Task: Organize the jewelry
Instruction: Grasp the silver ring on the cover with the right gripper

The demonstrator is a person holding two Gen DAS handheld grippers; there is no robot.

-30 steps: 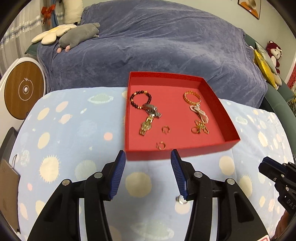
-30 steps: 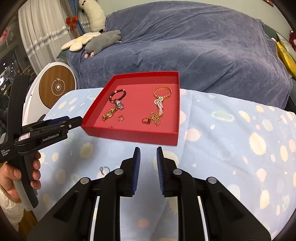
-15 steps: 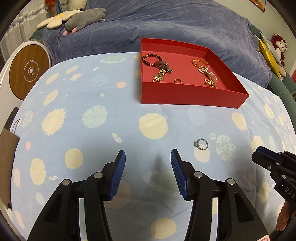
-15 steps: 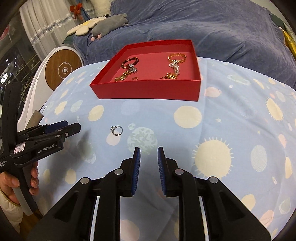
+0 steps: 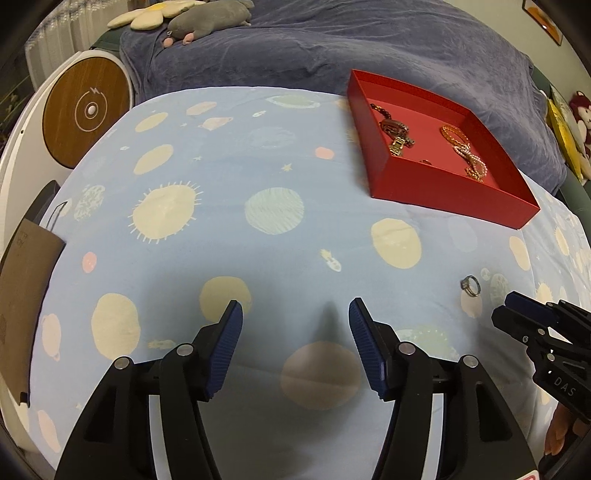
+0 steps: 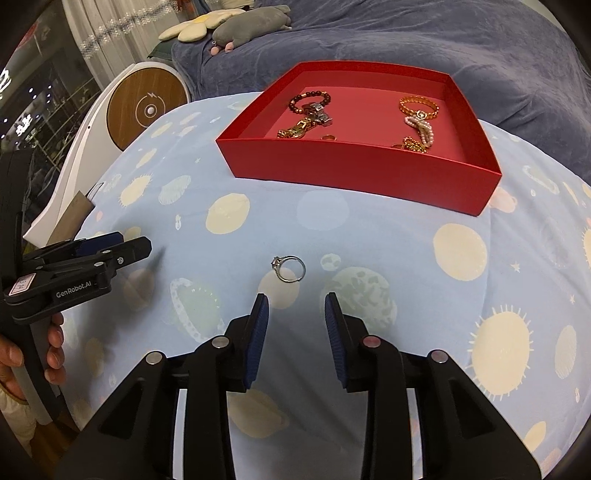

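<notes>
A silver ring point(image 6: 290, 268) lies on the blue planet-print cloth point(image 6: 388, 240), just ahead of my right gripper point(image 6: 296, 306), which is open and empty. The ring also shows in the left wrist view point(image 5: 470, 285), right of my left gripper point(image 5: 295, 312), which is open and empty over bare cloth. A red box point(image 6: 369, 166) farther back holds a dark bead bracelet point(image 6: 309, 99), a gold bracelet point(image 6: 418, 106), a pearl strand point(image 6: 421, 127), chains and a small ring. The box shows at upper right in the left wrist view point(image 5: 443, 192).
A bed with a dark blue cover point(image 5: 332, 48) and plush toys point(image 5: 207, 18) lies behind the table. A round wood-faced white device point(image 5: 86, 110) stands at the left. A brown paper bag point(image 5: 26, 288) is at the table's left edge.
Both grippers have pulled back and away from the red box and dropped lower. My right gripper's jaws have opened wider and now sit just behind the ring. The left gripper has swung left.
</notes>
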